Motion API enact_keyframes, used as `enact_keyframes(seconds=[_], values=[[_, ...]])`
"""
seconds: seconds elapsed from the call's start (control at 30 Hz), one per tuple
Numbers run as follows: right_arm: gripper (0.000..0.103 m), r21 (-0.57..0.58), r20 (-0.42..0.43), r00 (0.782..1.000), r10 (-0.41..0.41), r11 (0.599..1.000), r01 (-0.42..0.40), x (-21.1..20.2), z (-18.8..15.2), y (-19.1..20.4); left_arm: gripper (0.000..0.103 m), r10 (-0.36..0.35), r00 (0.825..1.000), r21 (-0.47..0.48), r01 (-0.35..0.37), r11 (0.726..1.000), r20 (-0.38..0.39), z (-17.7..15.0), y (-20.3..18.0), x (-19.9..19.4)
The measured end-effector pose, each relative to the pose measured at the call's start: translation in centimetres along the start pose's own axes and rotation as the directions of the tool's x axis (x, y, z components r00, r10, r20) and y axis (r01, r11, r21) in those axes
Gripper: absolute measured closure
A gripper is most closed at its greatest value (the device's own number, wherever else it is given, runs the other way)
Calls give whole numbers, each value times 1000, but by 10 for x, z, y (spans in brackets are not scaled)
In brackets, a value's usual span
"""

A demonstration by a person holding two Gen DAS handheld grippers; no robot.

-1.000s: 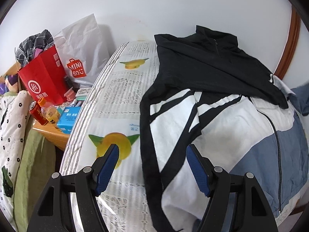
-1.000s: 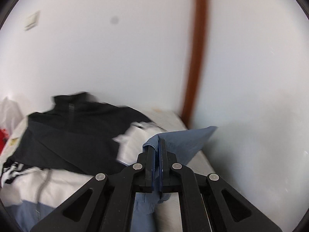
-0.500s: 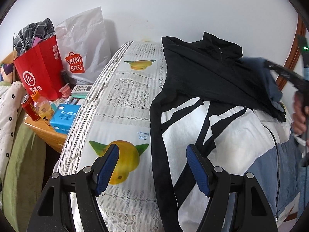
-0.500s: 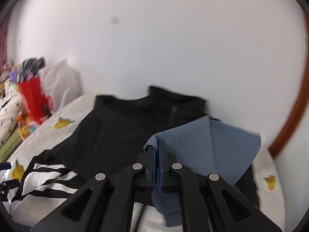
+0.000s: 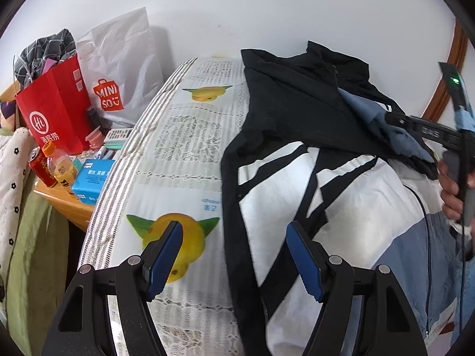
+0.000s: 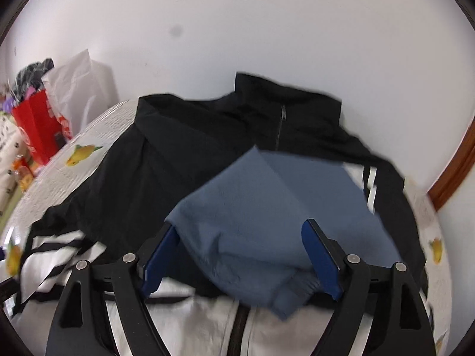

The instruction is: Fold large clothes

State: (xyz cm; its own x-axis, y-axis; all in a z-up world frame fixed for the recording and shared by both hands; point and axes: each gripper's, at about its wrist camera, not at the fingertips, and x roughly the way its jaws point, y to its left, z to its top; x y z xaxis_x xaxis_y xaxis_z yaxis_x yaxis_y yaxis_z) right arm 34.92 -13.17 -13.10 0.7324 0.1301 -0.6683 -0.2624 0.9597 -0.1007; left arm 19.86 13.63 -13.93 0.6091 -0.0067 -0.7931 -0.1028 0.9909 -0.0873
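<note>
Jacket (image 5: 341, 207) lies on the bed (image 5: 184, 136), just right of your left tongs (image 5: 234, 256), which stand apart and empty, its collar far ahead. From the right tongs (image 6: 242, 255), whose jaws are opening, the blue sleeve (image 6: 267, 207) sits loose between them, folded across the chest.

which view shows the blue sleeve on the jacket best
The right wrist view: the blue sleeve fills the middle, folded over the jacket's black chest, lying loose between the right tongs, whose jaws are opening. The left wrist view catches only a small strip of it at the far right, partly behind those tongs.
</note>
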Motion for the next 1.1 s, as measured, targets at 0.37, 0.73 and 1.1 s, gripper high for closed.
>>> enact_keyframes(seconds=[0.37, 0.73, 1.1], values=[[15, 102, 91, 995, 51, 993, -61, -103, -42, -50, 33, -16, 999, 77, 13, 997, 37, 12, -54, -22], [16, 207, 62, 996, -71, 977, 57, -146, -108, -152, 33, -68, 995, 181, 54, 982, 71, 41, -147, -25], [22, 285, 43, 990, -132, 952, 114, -154, -149, -224, 33, -99, 995, 325, 90, 942, 12, 68, -243, 21]])
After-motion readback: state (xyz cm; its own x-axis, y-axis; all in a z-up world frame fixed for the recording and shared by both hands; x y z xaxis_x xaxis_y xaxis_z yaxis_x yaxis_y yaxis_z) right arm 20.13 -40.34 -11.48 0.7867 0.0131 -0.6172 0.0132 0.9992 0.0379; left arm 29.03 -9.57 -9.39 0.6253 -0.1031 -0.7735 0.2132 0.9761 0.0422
